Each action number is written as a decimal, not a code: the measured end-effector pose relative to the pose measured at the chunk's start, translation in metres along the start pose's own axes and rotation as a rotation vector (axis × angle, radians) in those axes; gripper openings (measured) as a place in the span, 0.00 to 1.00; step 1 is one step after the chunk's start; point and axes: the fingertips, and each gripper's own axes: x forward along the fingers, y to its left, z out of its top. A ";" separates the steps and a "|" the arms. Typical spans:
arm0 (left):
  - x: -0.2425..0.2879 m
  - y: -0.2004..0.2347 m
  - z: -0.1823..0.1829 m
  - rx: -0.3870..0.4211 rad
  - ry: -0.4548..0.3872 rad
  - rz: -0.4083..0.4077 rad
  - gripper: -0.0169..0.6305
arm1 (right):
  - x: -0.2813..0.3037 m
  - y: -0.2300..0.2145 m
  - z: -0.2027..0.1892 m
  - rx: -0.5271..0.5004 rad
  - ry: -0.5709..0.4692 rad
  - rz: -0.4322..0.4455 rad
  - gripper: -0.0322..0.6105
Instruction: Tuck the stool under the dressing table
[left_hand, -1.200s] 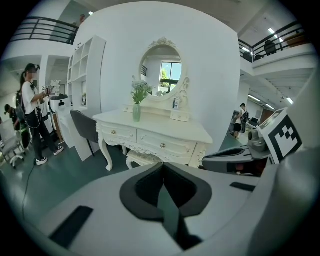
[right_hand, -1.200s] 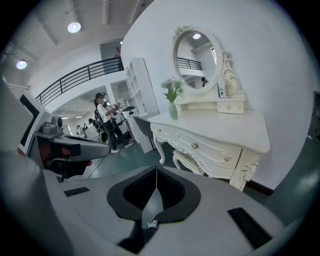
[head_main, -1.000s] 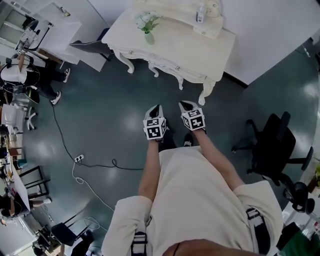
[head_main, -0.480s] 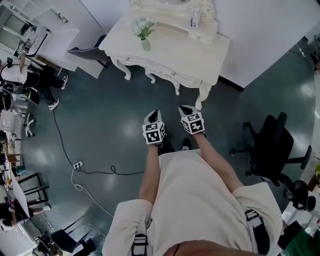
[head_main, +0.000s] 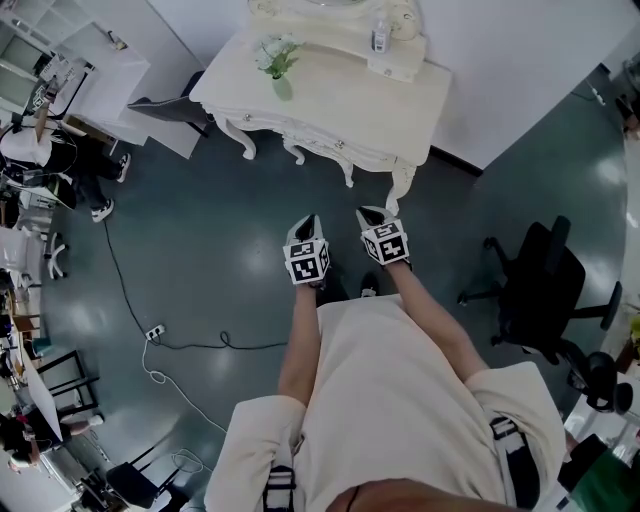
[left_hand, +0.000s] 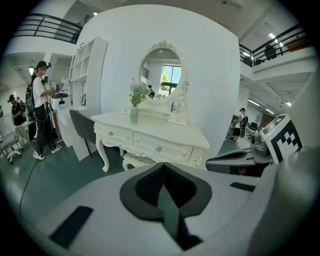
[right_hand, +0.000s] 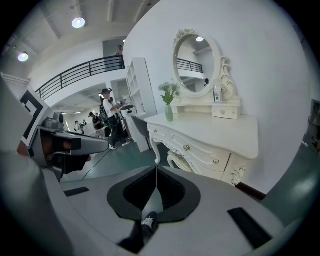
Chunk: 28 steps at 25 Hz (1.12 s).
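My left gripper (head_main: 311, 219) and right gripper (head_main: 369, 212) both have jaws pressed together, holding nothing, near the desk's (head_main: 340, 100) front edge. I see the stool (left_hand: 135, 159) under it.

Cream short-sleeved shirt (head_main: 390, 400), black straps (head_main: 512, 455)

A glossy dark teal floor (head_main: 200, 240) spreads below a plain white wall (head_main: 520, 60). A black office chair (head_main: 545, 290) stands at the right. At the left, a cable (head_main: 121, 277) trails to a power strip (head_main: 156, 330). Tall white shelving (left_hand: 87, 75) stands at the left. A railed balcony (right_hand: 80, 74) runs beneath round ceiling lights (right_hand: 78, 22).
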 end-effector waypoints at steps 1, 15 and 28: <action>0.000 -0.001 0.000 0.001 0.000 0.000 0.05 | 0.000 0.000 0.000 0.002 -0.001 0.001 0.12; -0.005 -0.003 -0.004 0.007 -0.002 0.001 0.05 | -0.005 0.004 -0.003 -0.001 -0.008 0.005 0.12; -0.012 0.005 -0.006 -0.017 -0.005 0.018 0.05 | -0.003 0.012 0.001 -0.033 -0.015 0.017 0.12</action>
